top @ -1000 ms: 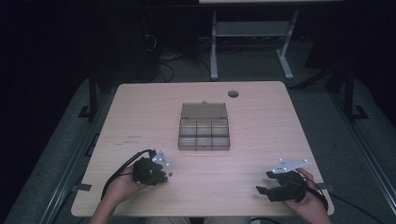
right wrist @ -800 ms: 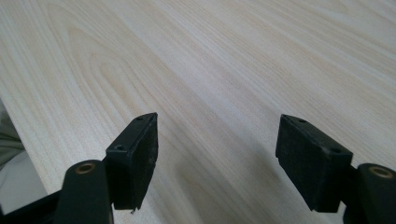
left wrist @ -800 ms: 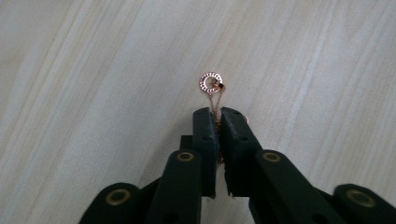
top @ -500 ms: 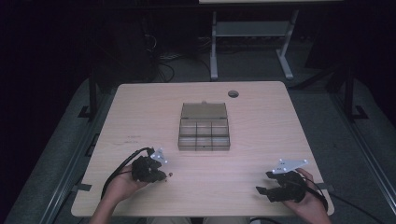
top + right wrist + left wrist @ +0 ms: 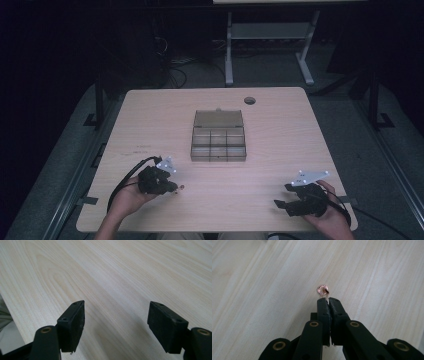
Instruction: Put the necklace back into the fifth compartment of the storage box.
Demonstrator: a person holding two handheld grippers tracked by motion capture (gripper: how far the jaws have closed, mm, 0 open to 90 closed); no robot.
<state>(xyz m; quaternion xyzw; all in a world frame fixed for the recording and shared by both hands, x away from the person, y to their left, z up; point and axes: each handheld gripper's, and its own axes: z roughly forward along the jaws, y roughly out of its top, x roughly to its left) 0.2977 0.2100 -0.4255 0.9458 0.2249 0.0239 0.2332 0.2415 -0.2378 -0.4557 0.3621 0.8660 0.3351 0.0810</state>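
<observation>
**Left gripper pinching a small copper ring at the near left of the table**

The left gripper point(image 5: 329, 300) lay low over the pale wood table point(image 5: 280, 195), held in the person's left hand point(image 5: 127, 197) near the front left edge. Its jaws had just been closing and now stood together, clamped on the near rim of a small copper-coloured ring point(image 5: 322, 289). In the left gripper view the ring projected straight beyond the jaw tips, its open face turned toward the camera and its toothed rim visible all round. A ring of this form had no evident long axis; whether it stood clear of the table or touched it could not be told. In the high view the ring point(image 5: 182, 187) appeared as a small dot just beside the black gripper body, on the side toward the table's middle.

The right gripper point(image 5: 116, 315) rested in the right hand point(image 5: 327, 220) near the front right corner, its jaws wide apart with bare table between them. A clear compartmented box point(image 5: 218, 142), lid raised, sat at the table's centre, well apart from both grippers.
</observation>
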